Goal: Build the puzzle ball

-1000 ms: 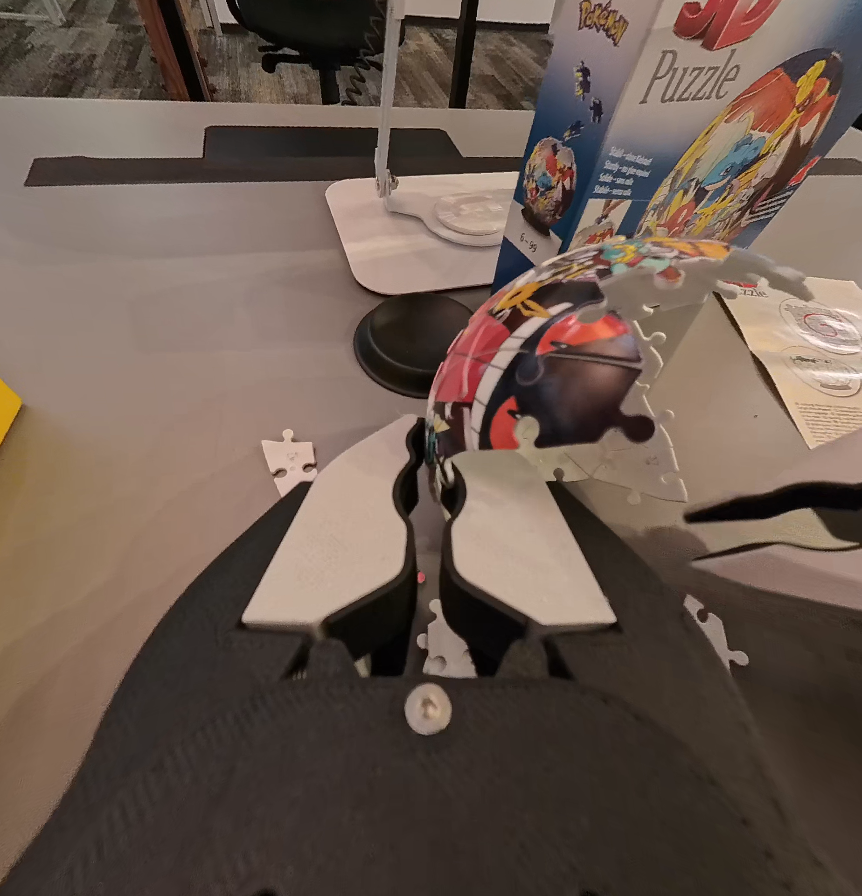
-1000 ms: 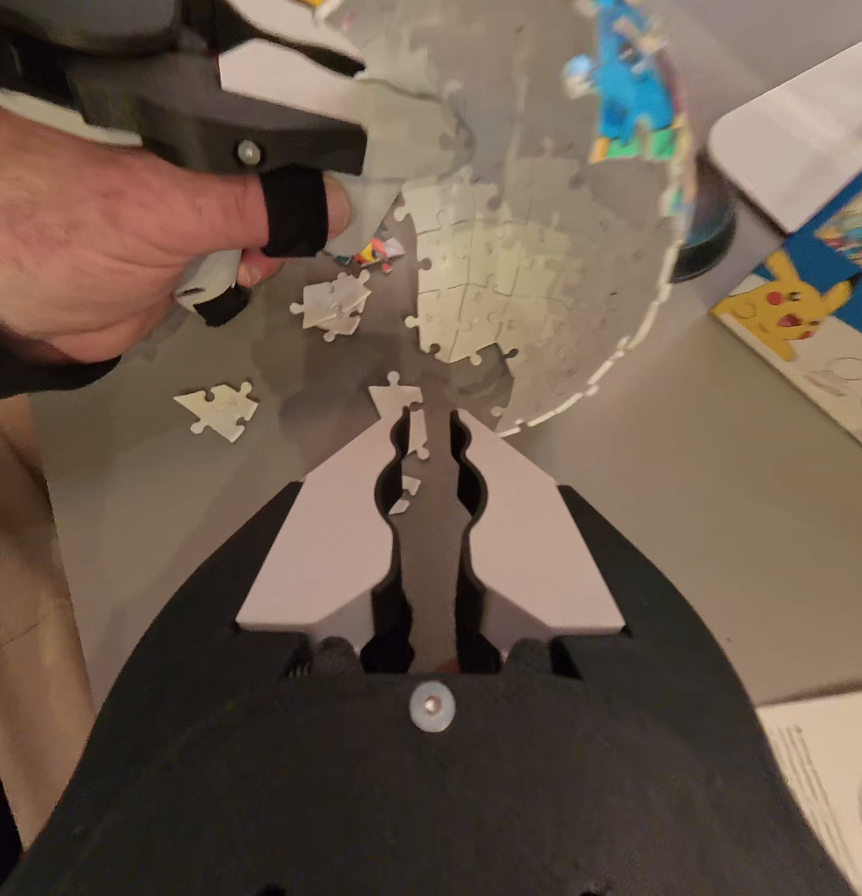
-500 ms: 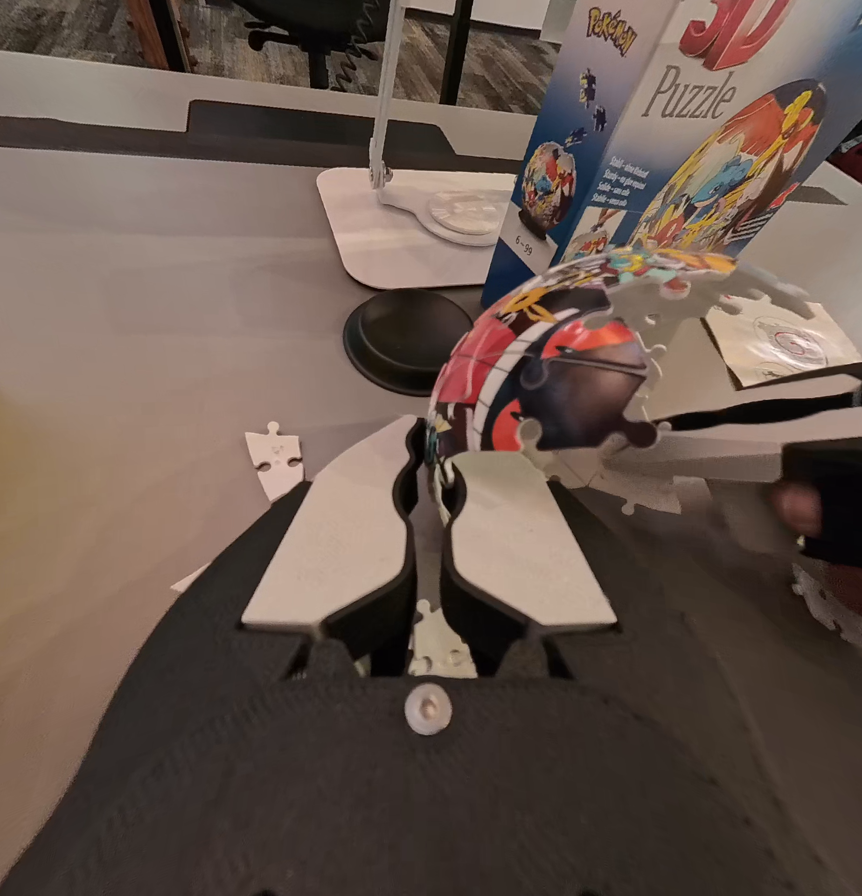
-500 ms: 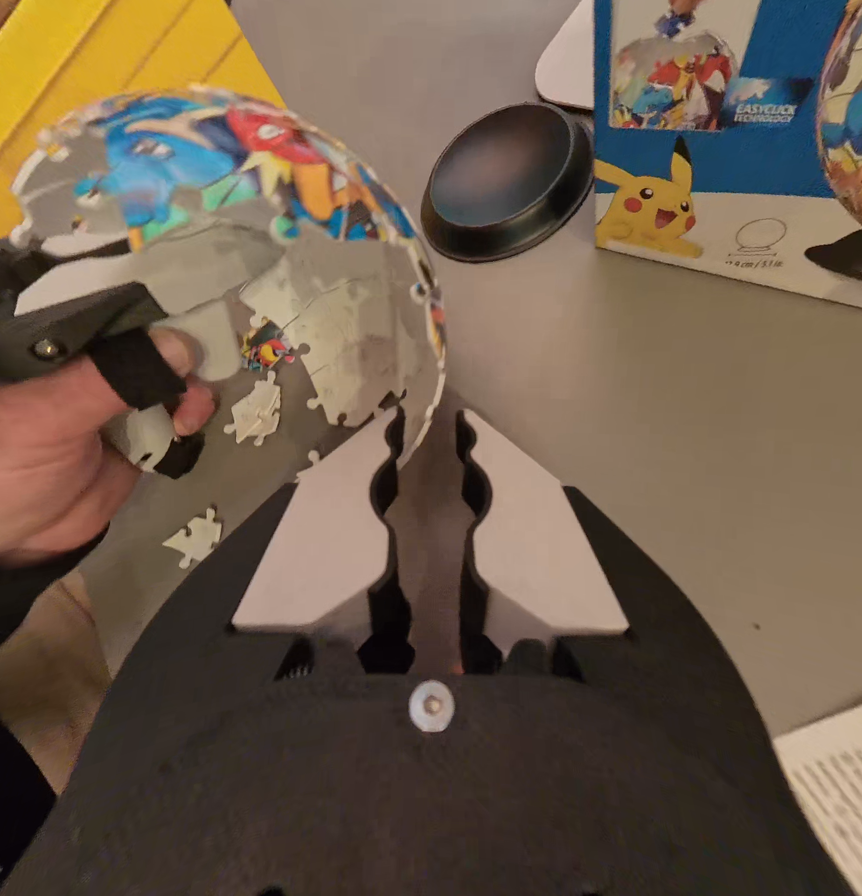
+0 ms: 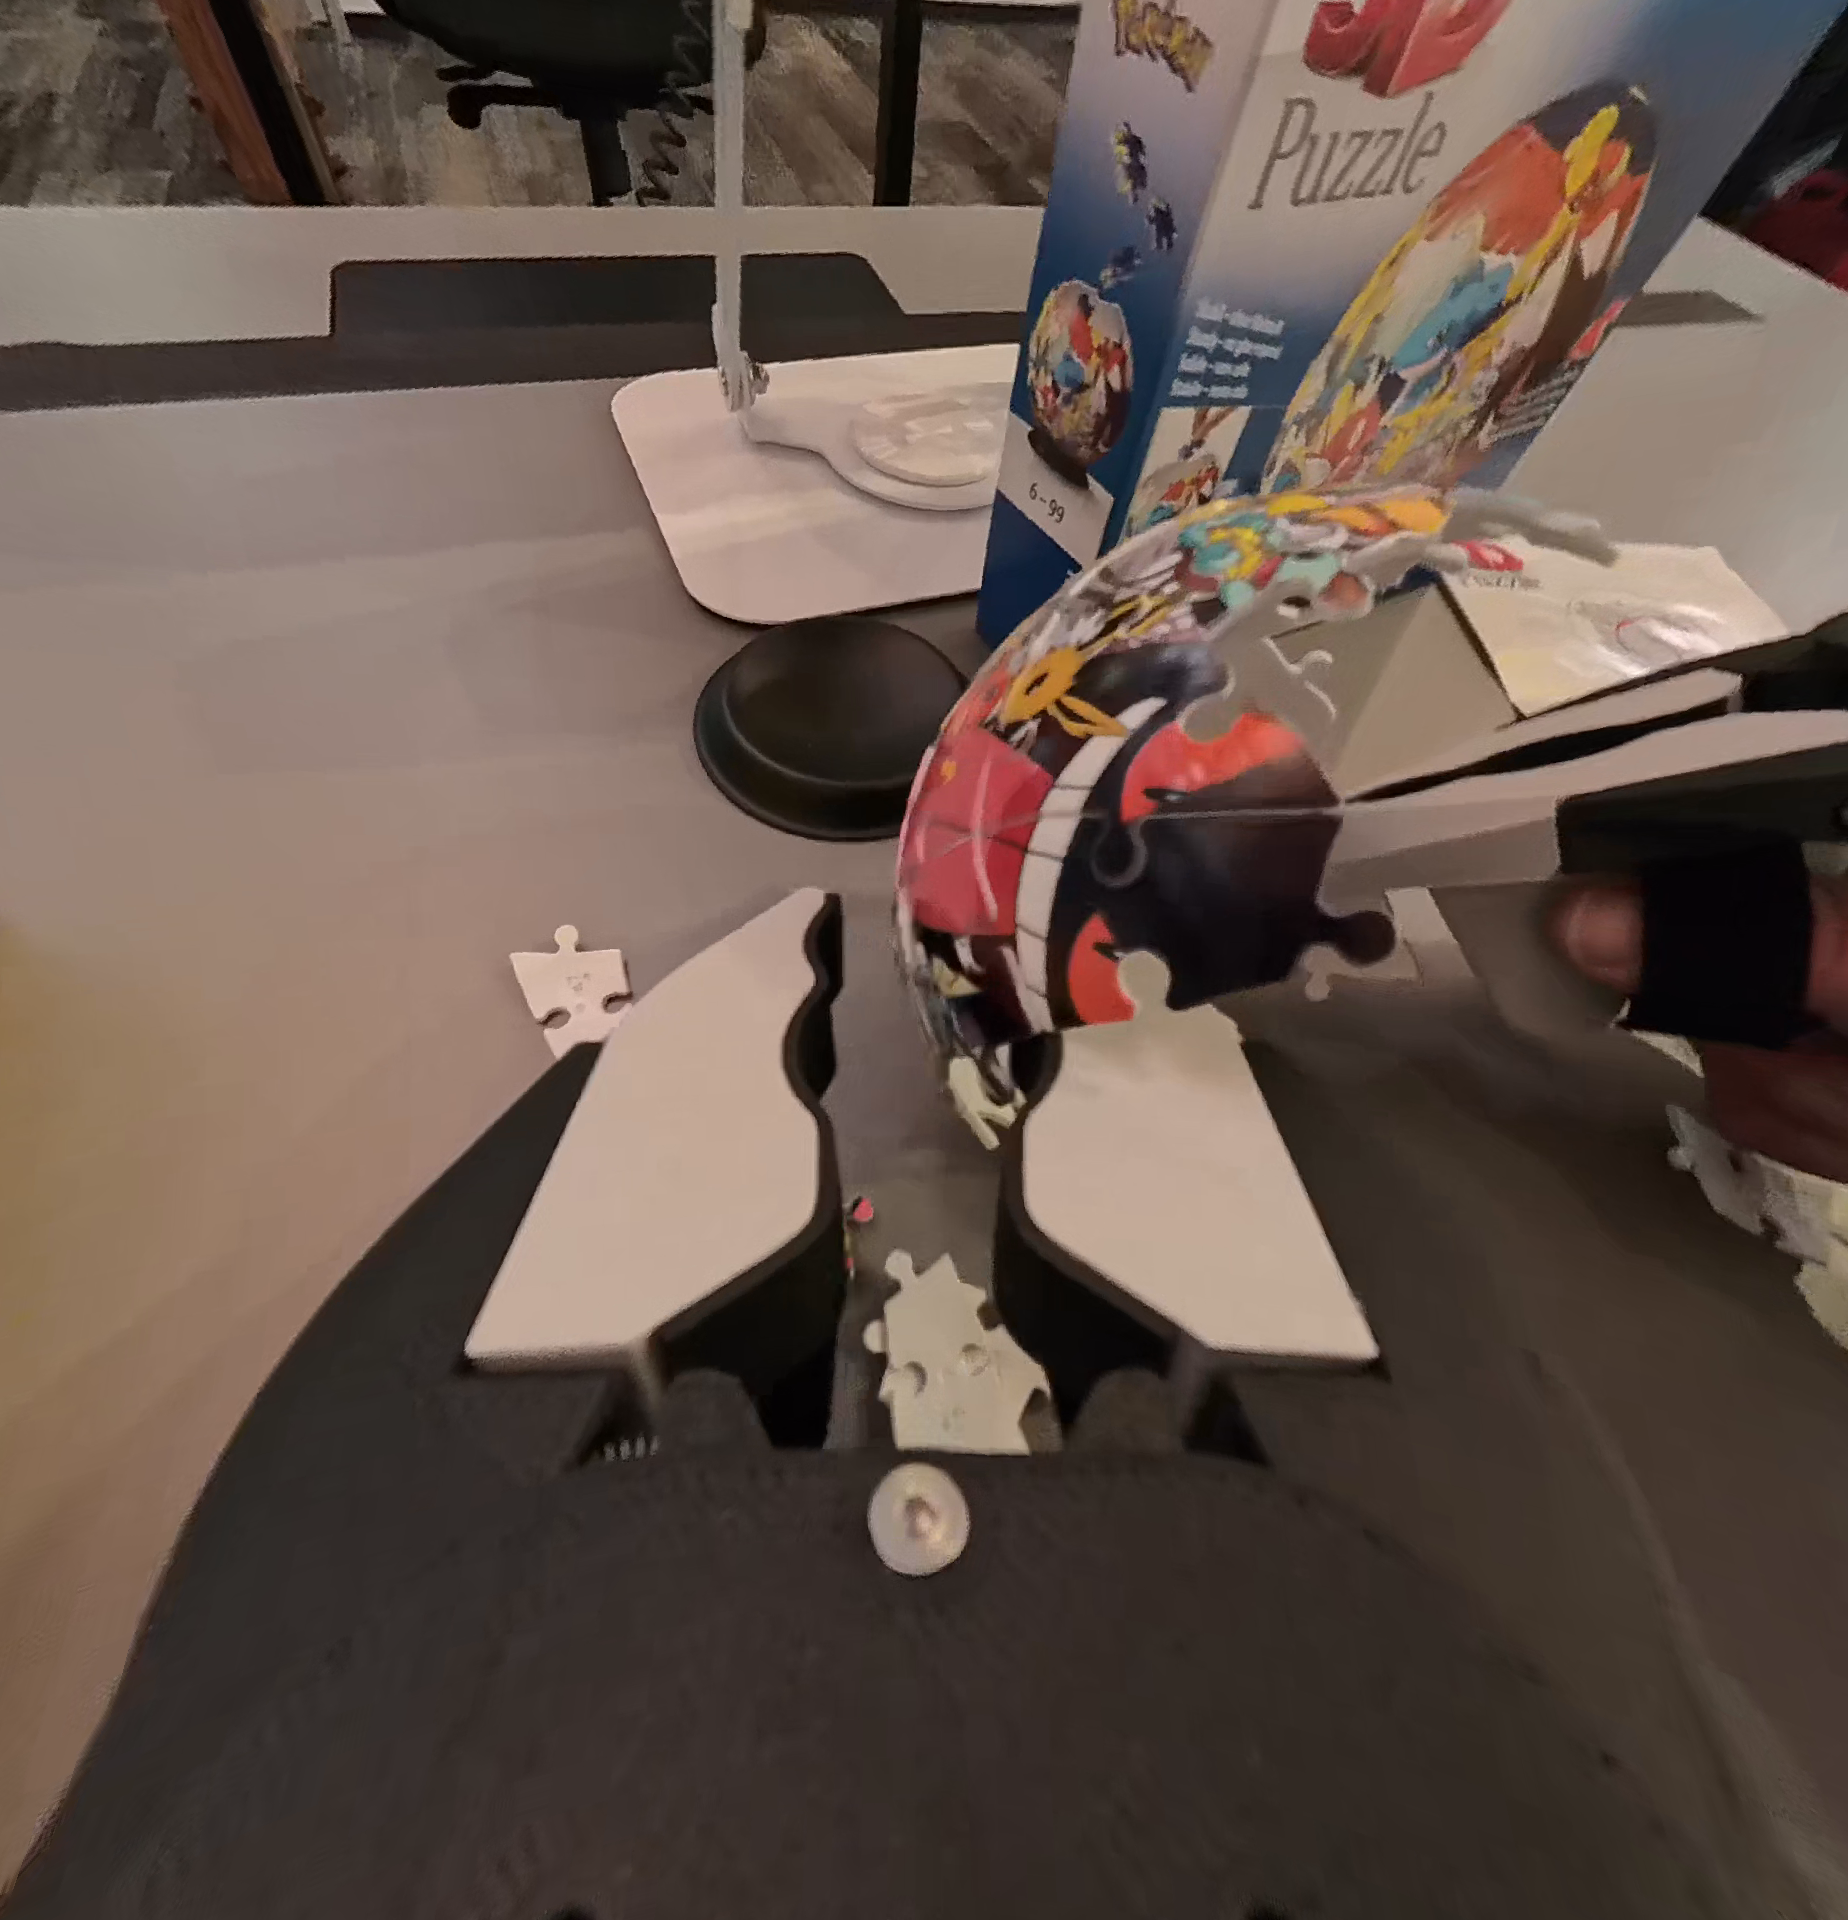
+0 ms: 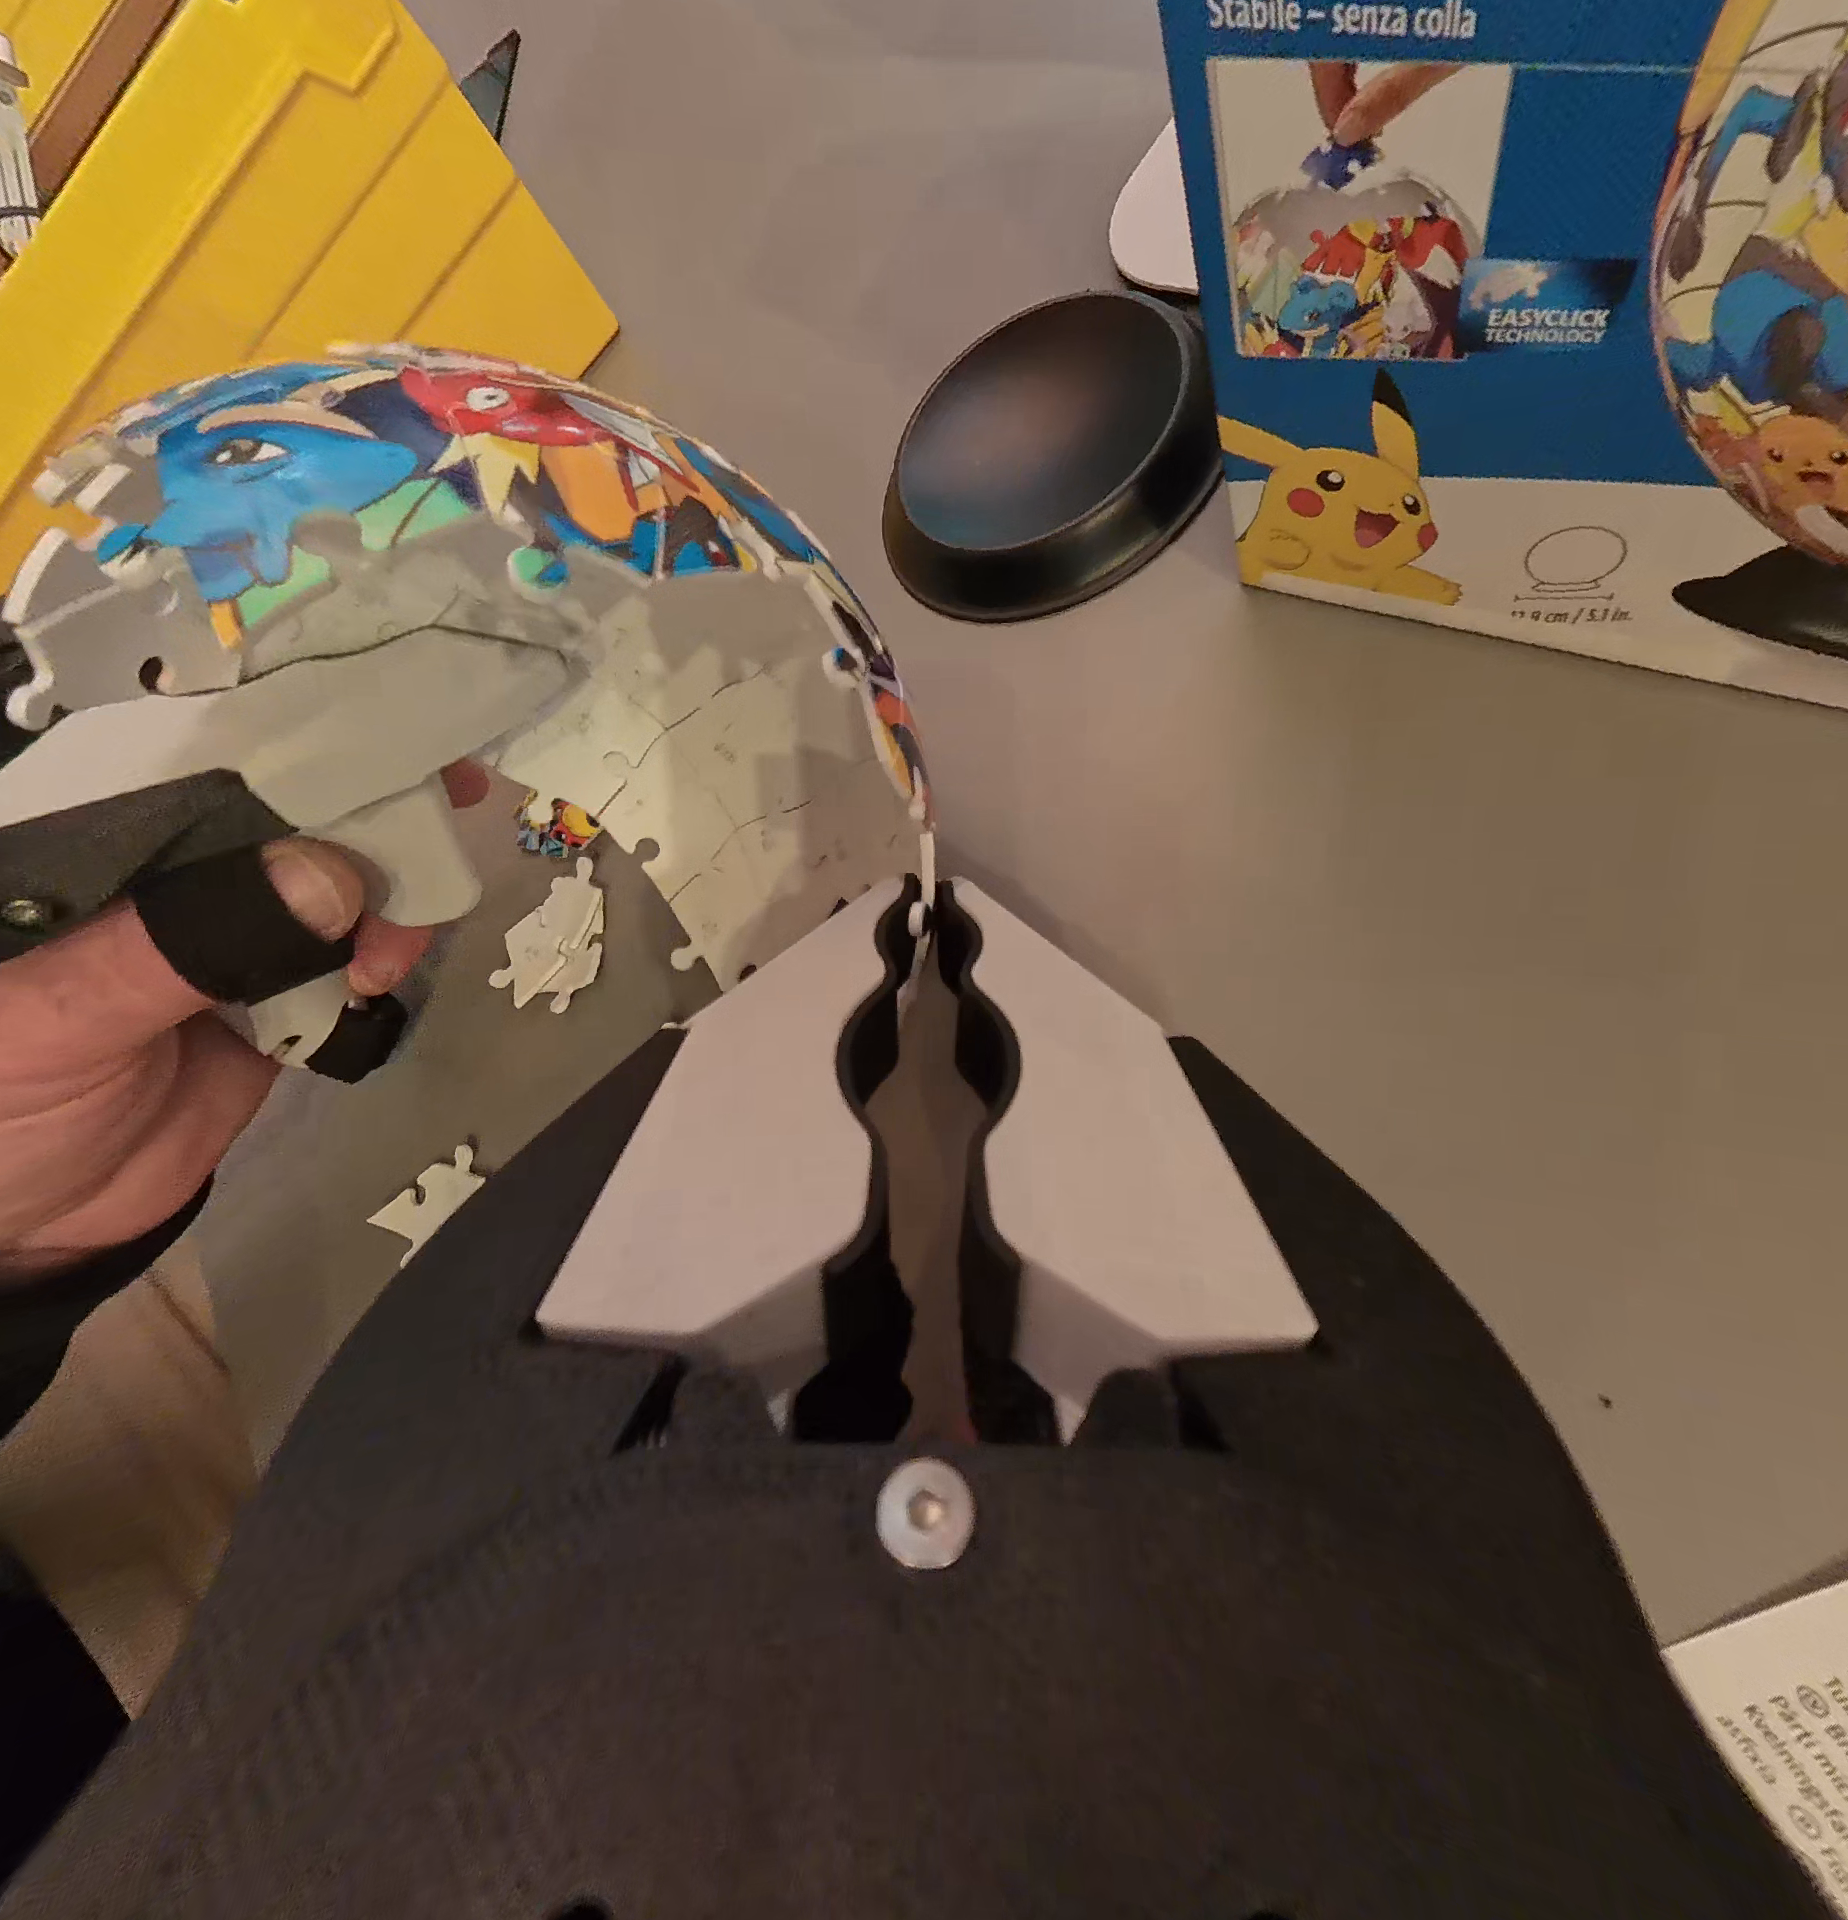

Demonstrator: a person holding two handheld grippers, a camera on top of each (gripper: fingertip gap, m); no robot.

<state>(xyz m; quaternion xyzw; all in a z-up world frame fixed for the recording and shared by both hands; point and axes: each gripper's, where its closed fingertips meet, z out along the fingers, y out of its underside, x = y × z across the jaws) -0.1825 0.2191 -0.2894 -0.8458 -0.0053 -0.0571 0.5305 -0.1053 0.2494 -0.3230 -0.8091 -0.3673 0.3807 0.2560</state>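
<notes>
Ball (image 6: pixel 608 665) rim pinched by right gripper (image 6: pixel 925 914) | left gripper (image 5: pixel 930 997) spread | table (image 6: pixel 1419 987) beyond.

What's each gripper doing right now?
Left gripper: open, fingers spread around the half-built puzzle ball's lower edge.
Right gripper: shut on the ball's rim.

The puzzle box (image 6: pixel 1522 312) runs off the top and right edges in the right wrist view. The leaflet (image 6: pixel 1803 1756) shows only a corner (bottom right). The left gripper (image 6: pixel 172 831) hides part of the puzzle ball (image 6: pixel 546 582) interior.
</notes>
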